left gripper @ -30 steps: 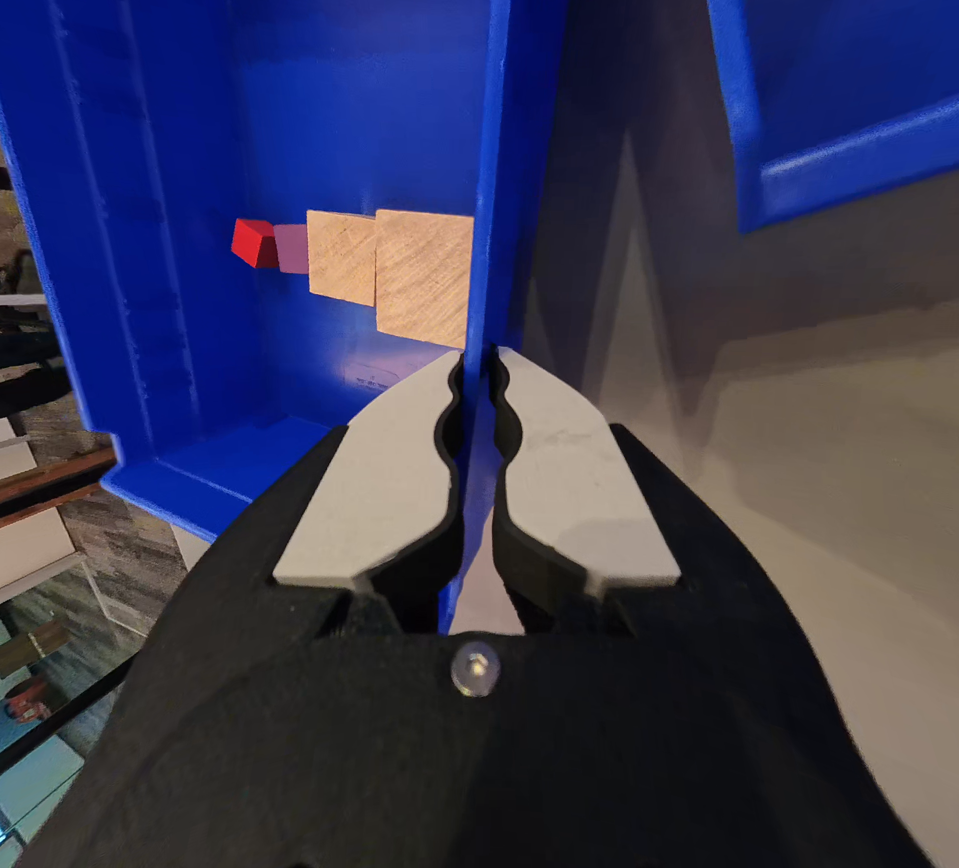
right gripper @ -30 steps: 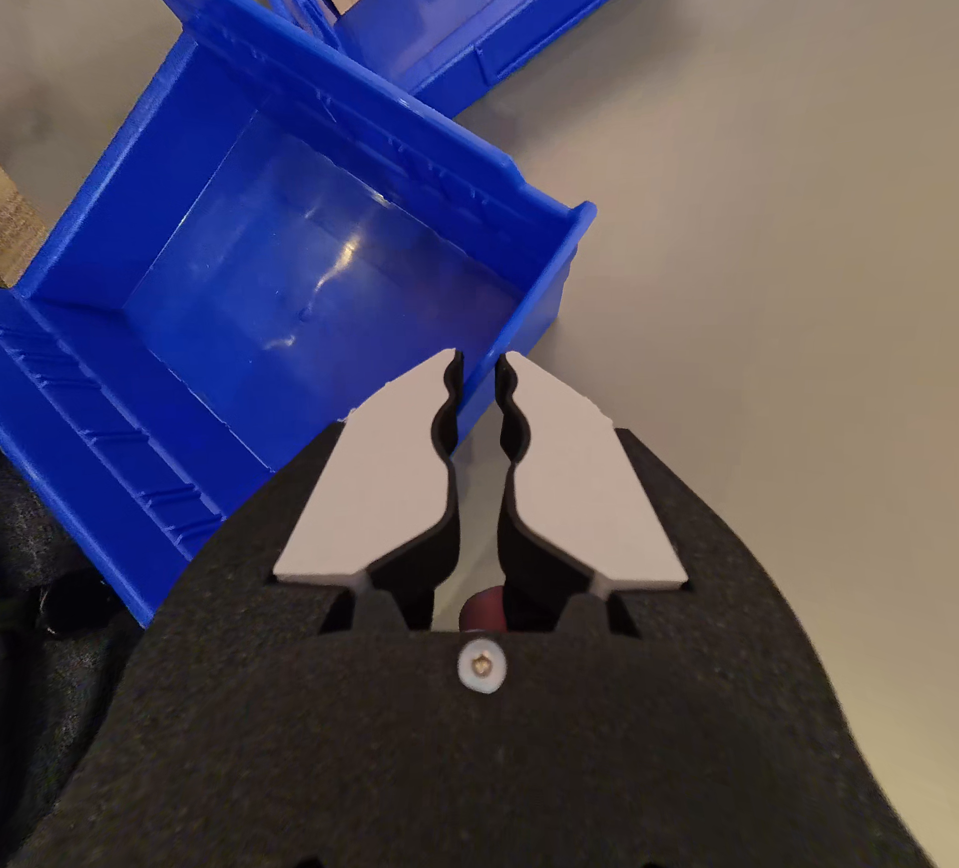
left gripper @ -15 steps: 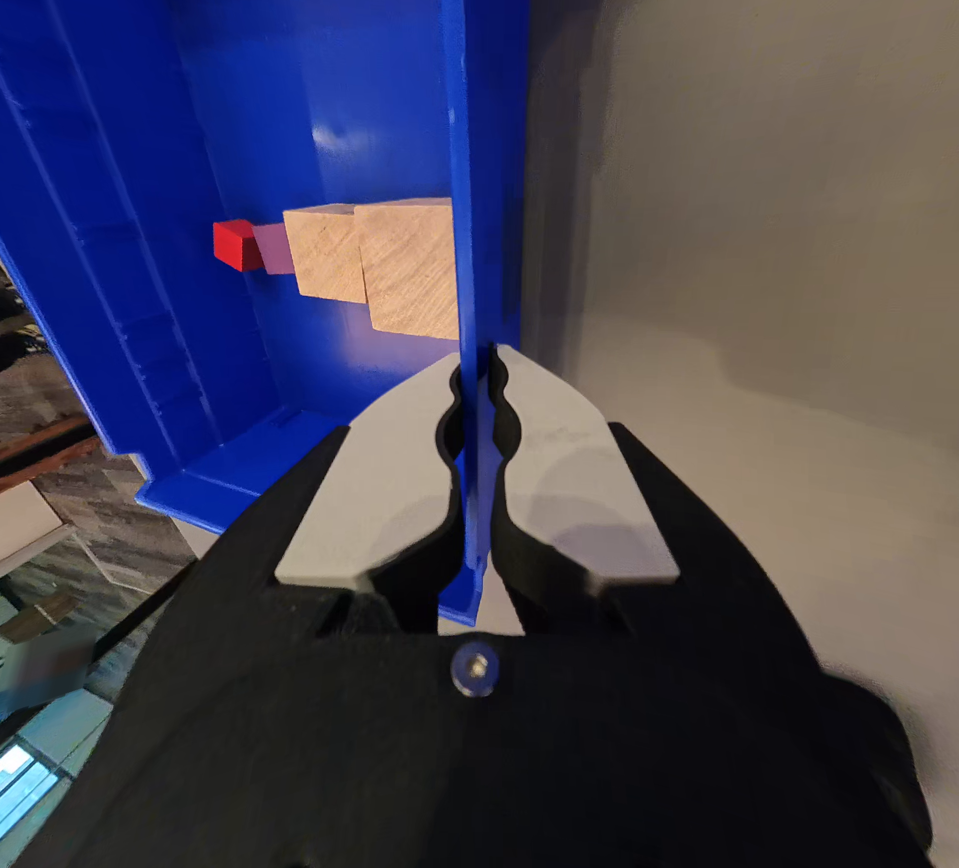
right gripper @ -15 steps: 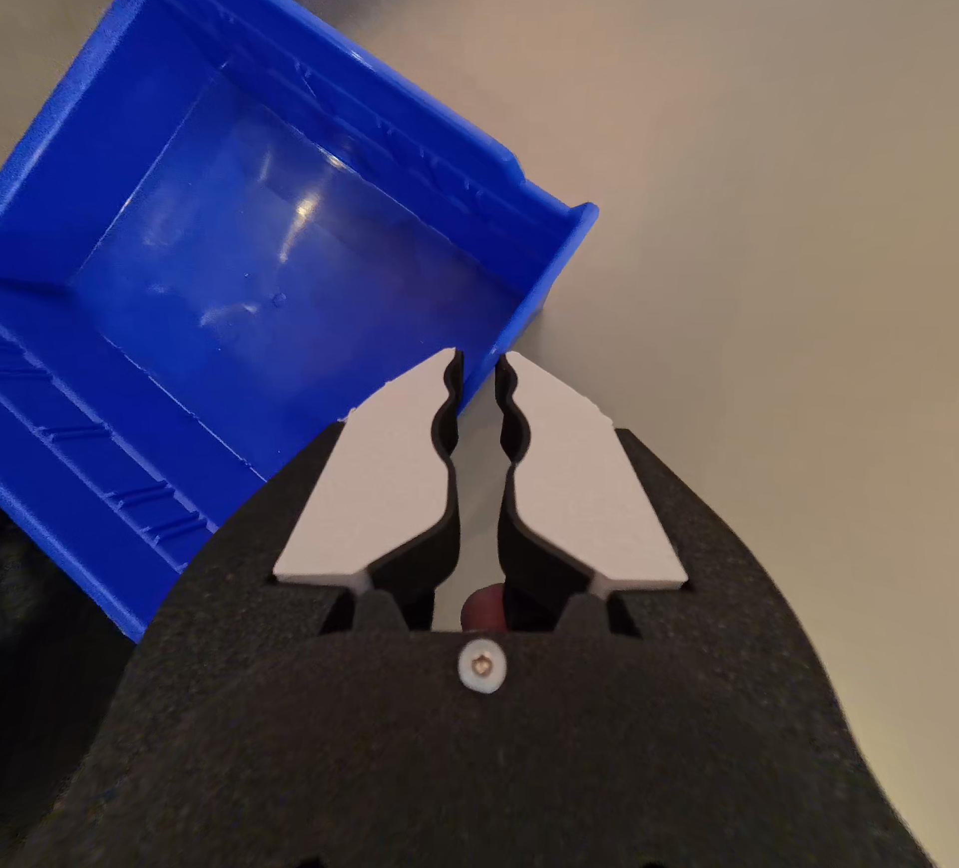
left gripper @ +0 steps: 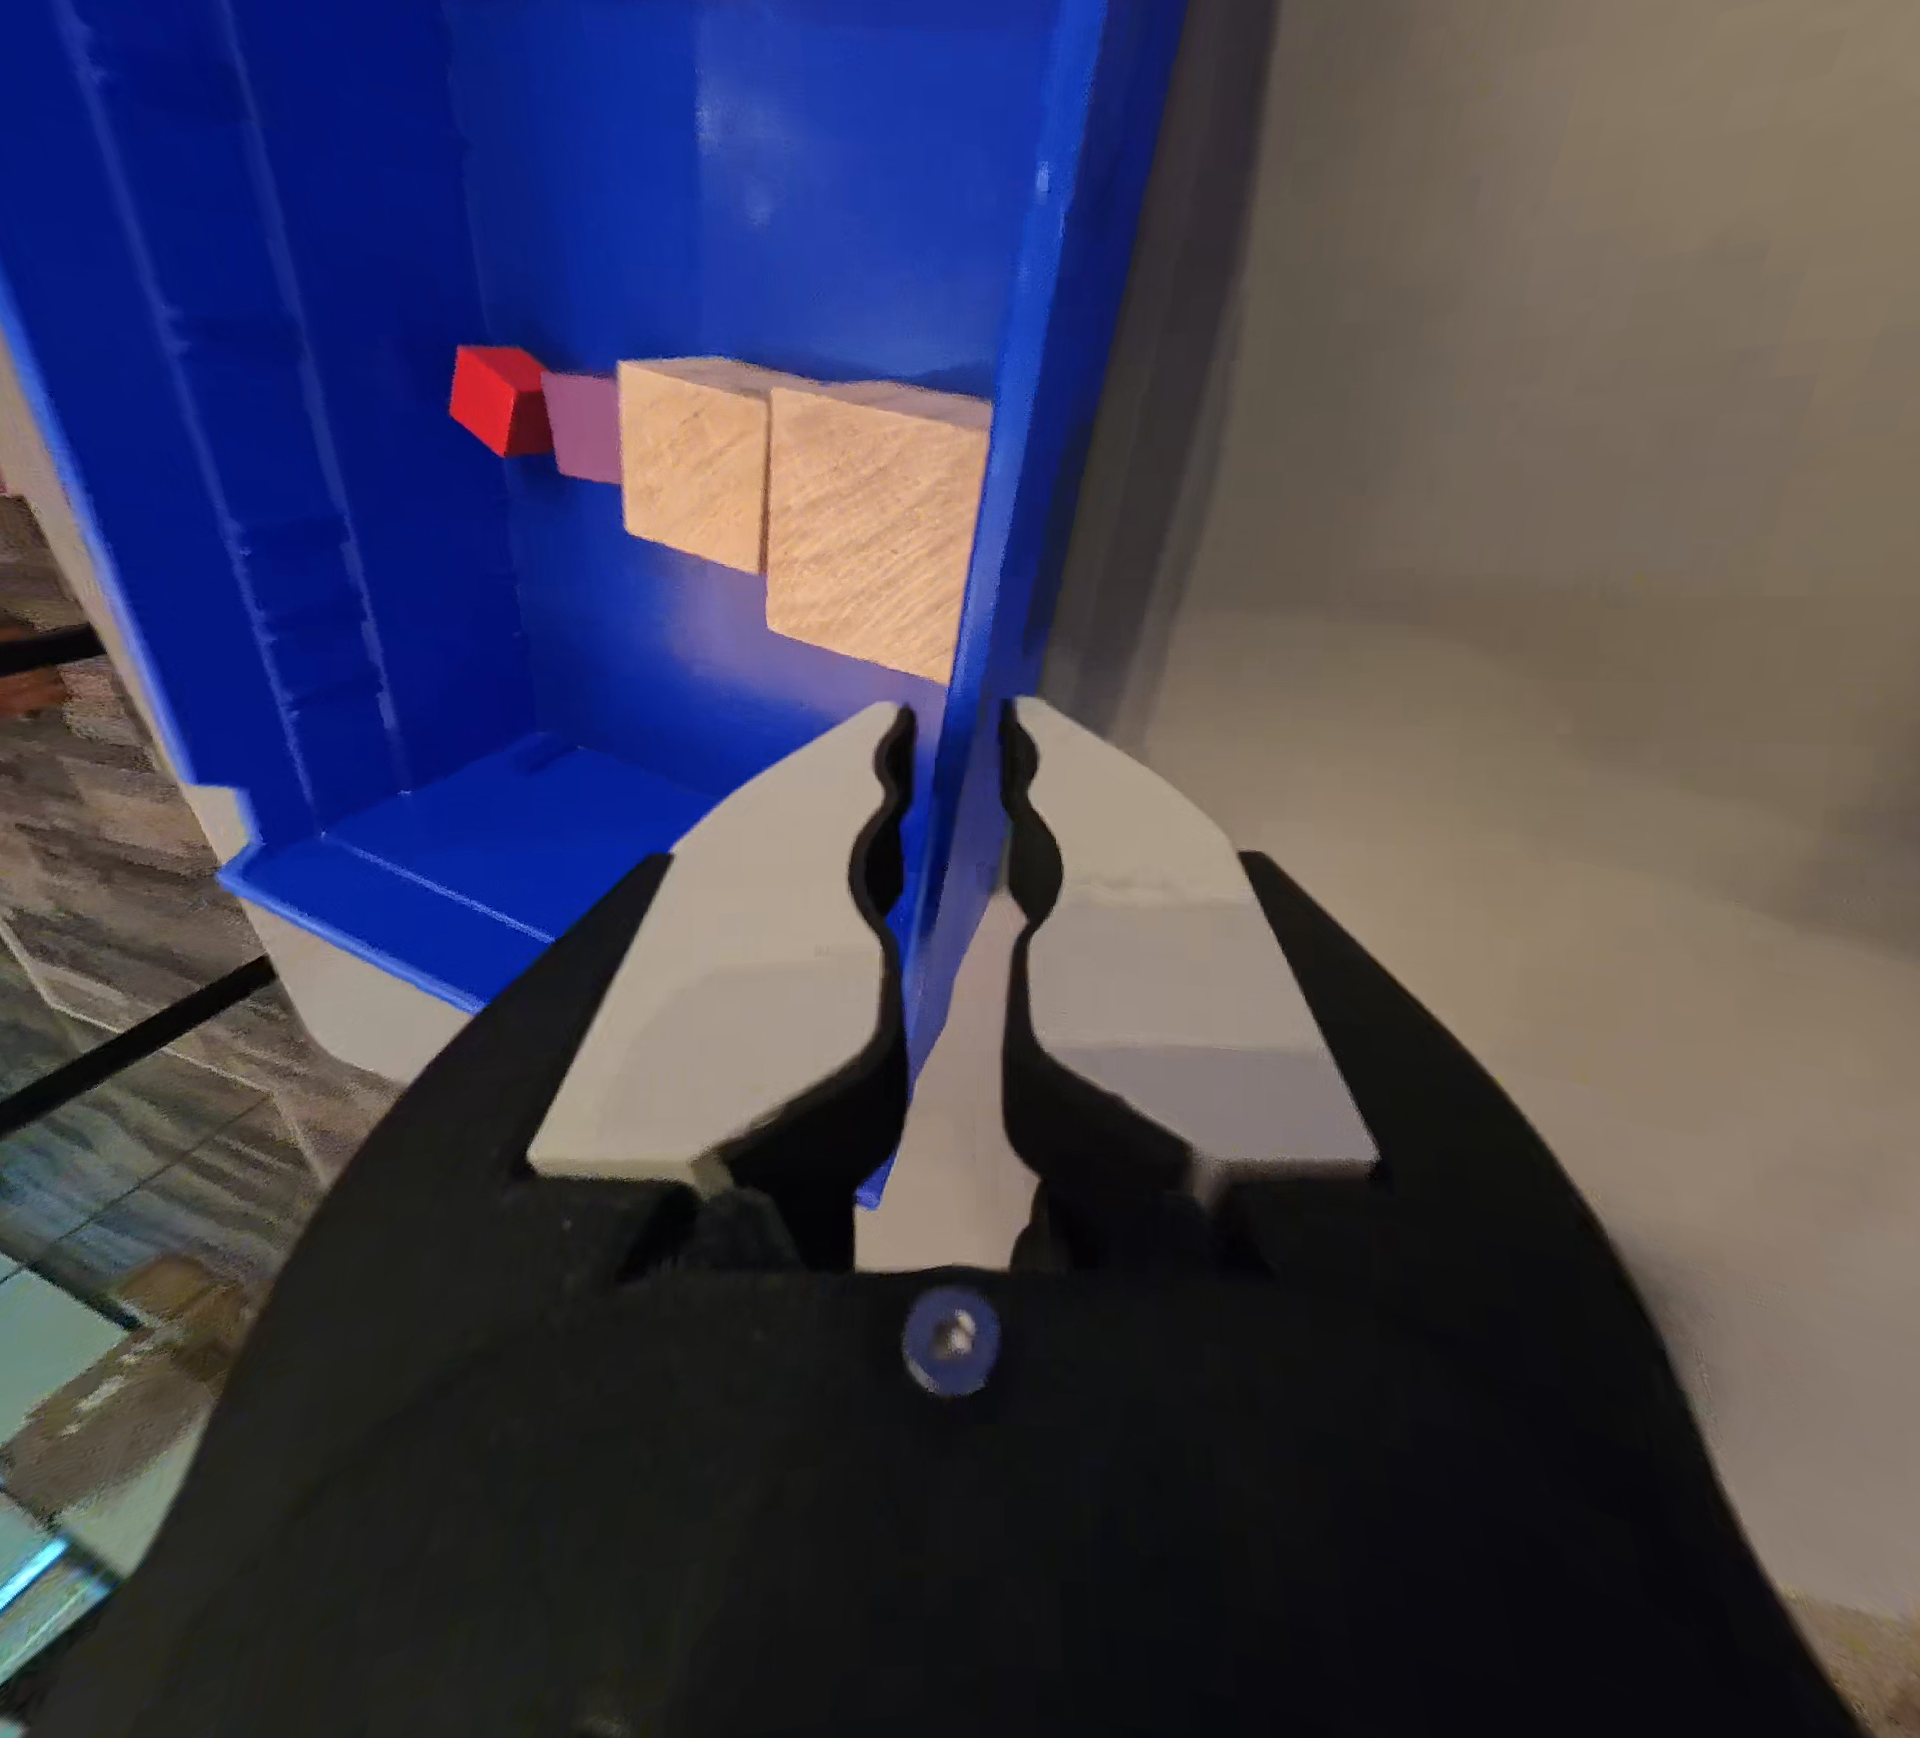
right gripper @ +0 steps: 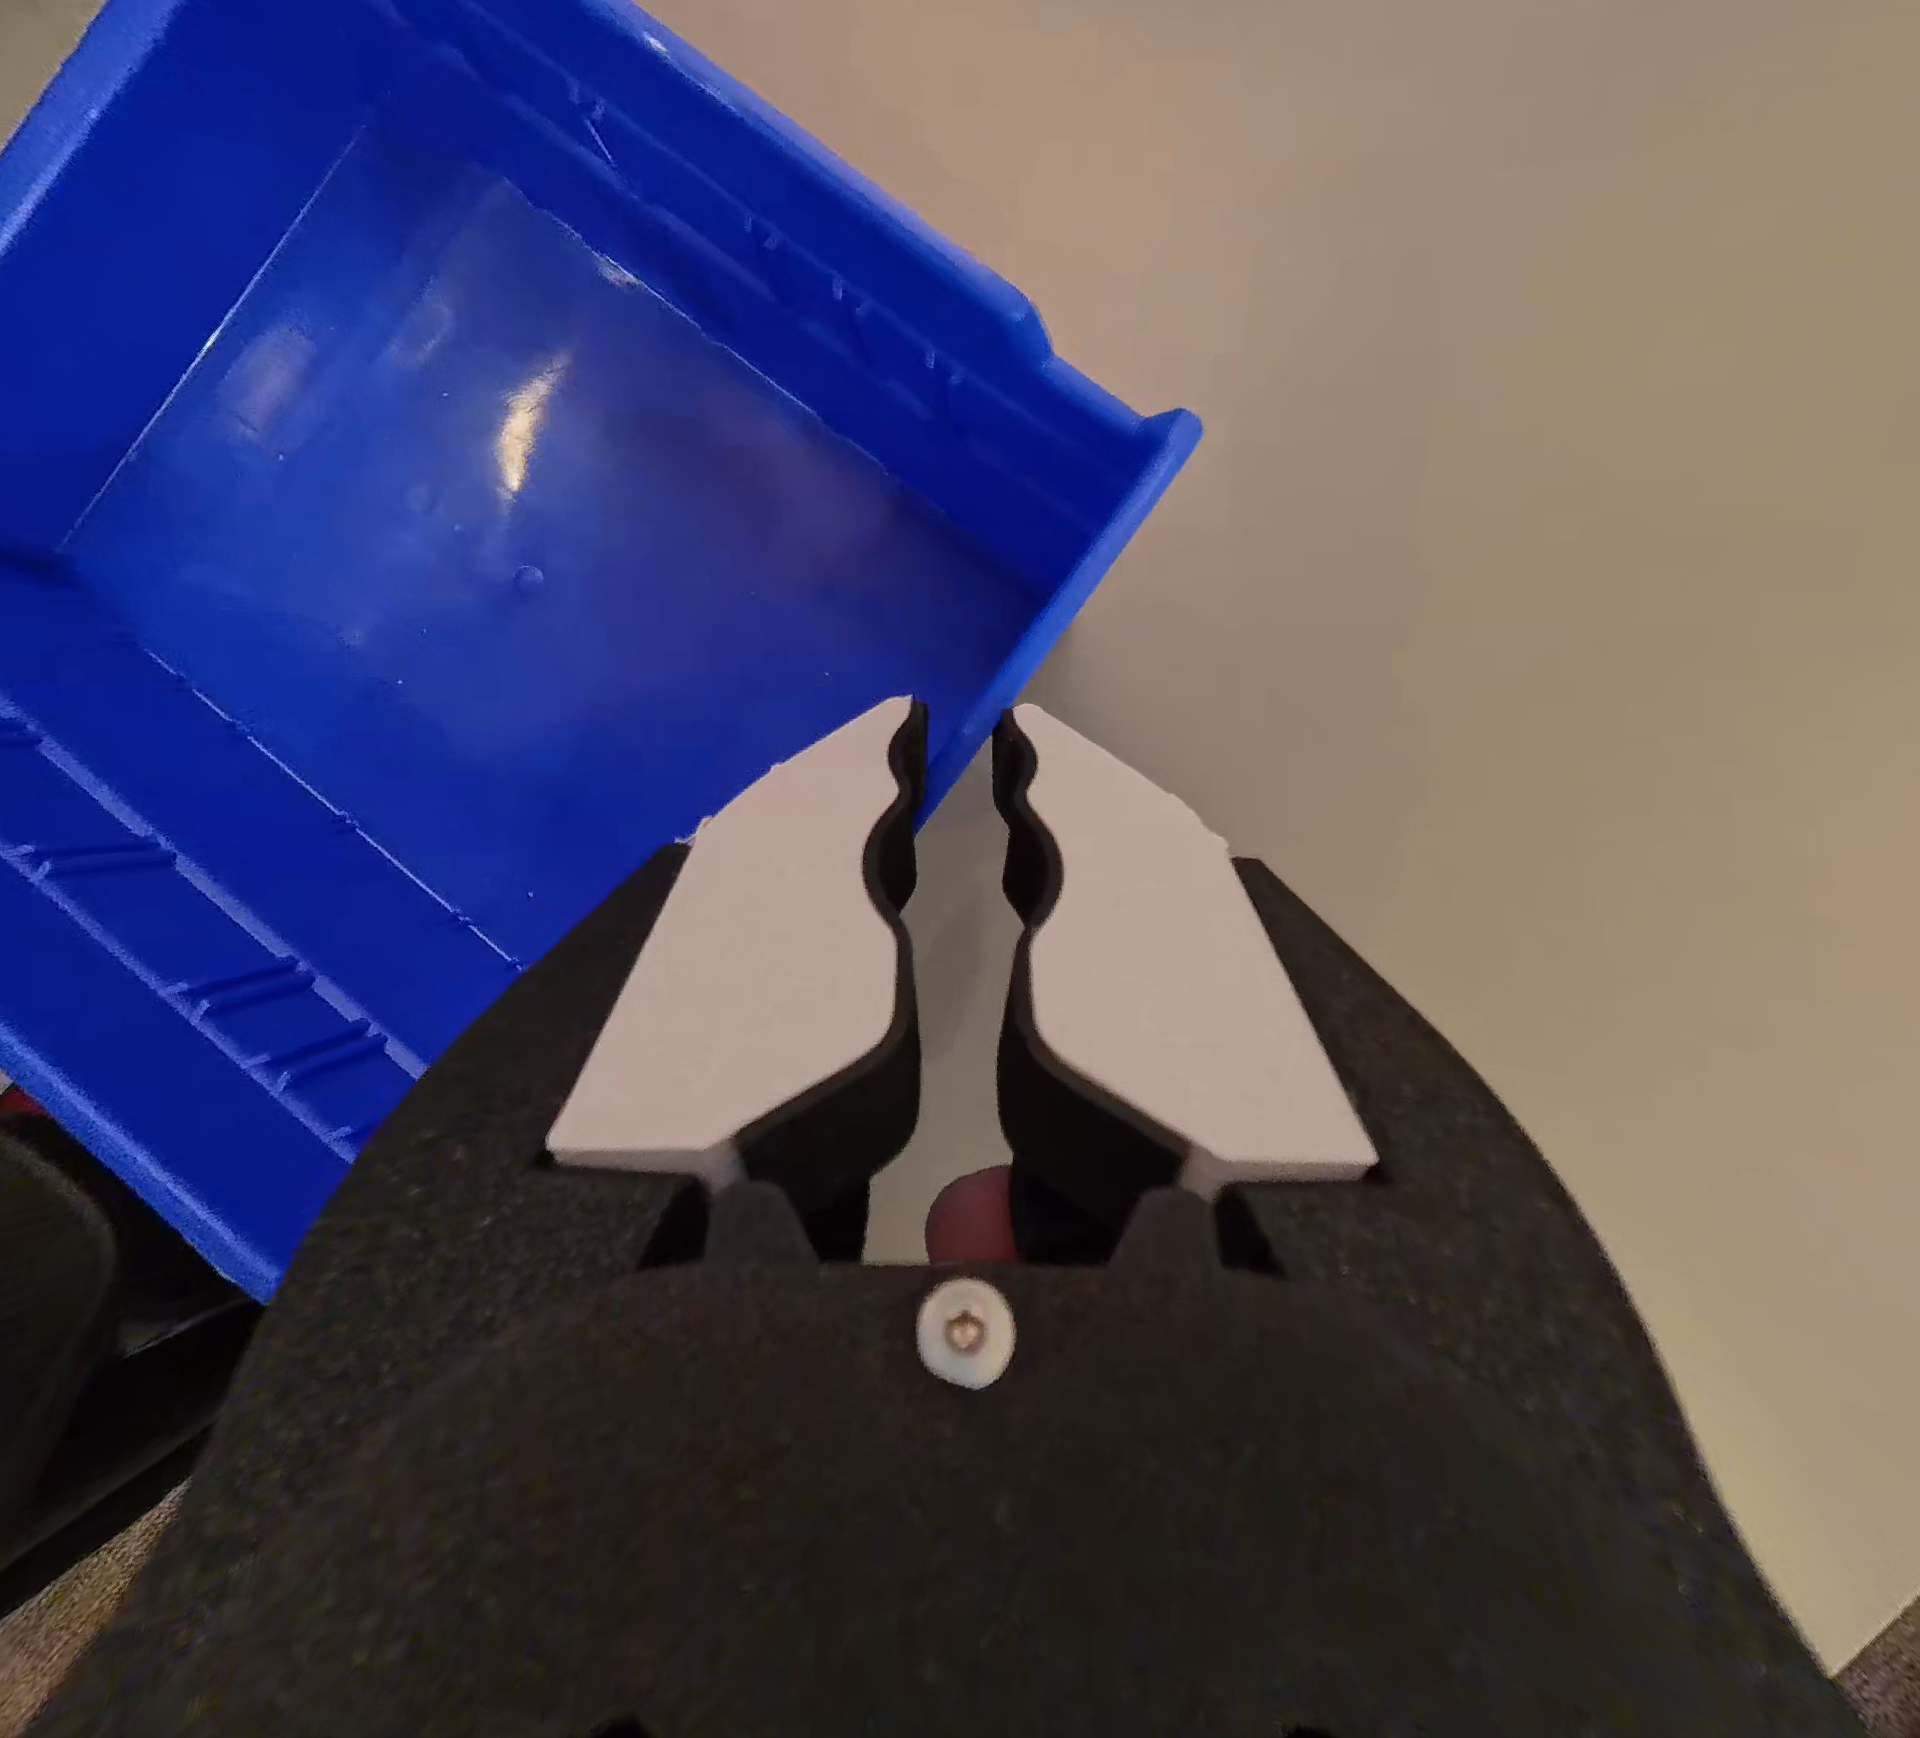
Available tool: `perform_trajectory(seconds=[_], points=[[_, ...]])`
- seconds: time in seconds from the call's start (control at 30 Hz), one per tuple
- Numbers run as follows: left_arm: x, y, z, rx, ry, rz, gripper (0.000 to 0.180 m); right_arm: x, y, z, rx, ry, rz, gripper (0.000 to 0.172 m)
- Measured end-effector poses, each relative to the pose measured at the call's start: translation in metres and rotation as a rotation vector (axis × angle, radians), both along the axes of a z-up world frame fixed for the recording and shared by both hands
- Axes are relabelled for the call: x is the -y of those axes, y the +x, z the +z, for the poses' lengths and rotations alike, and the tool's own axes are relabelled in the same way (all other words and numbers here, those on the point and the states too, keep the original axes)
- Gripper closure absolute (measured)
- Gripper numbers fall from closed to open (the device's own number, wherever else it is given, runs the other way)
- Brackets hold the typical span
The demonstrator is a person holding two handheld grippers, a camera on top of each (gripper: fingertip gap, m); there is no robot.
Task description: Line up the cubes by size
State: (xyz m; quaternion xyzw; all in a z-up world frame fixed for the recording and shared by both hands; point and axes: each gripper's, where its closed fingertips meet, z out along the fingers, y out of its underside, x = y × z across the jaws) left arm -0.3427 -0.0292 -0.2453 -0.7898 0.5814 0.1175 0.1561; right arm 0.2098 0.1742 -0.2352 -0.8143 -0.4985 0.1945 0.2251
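My left claw [left gripper: 954, 722] straddles the wall of the blue bin [left gripper: 1049, 338], pads parted, gripping nothing. Inside, 4 cubes [left gripper: 727, 462] sit lined by size against that wall. My right claw [right gripper: 954, 722] stands slack over the empty bin's rim [right gripper: 1091, 566]. Sorting looks finished; next I withdraw both claws.

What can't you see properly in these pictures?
- Left wrist view: the largest wooden cube's right edge hides behind the blue bin's wall.
- Left wrist view: purple cube partly covered by the smaller wooden cube.
- Right wrist view: empty blue bin cut off at left.
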Motion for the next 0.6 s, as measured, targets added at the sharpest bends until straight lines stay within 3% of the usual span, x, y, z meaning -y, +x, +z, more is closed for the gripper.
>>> perform_trajectory(seconds=[0.07,0.17,0.37,0.43,0.6], points=[[-0.002,0.012,0.012,0.033,0.039,0.013,0.147,-0.001,0.000,0.000,-0.001,-0.002,0.000,0.160],[-0.003,0.051,0.028,0.105,0.068,-0.013,0.143,-0.002,0.000,0.000,-0.002,-0.004,-0.004,0.160],[-0.018,0.137,0.005,0.088,0.051,-0.102,0.160,-0.010,0.003,0.000,0.010,0.003,0.002,0.160],[-0.024,0.146,-0.004,0.062,0.050,-0.100,0.172,-0.014,0.003,0.000,0.014,0.004,0.008,0.160],[-0.015,0.146,-0.008,0.061,0.044,-0.168,0.174,-0.026,0.007,0.000,0.050,0.018,0.041,0.160]])
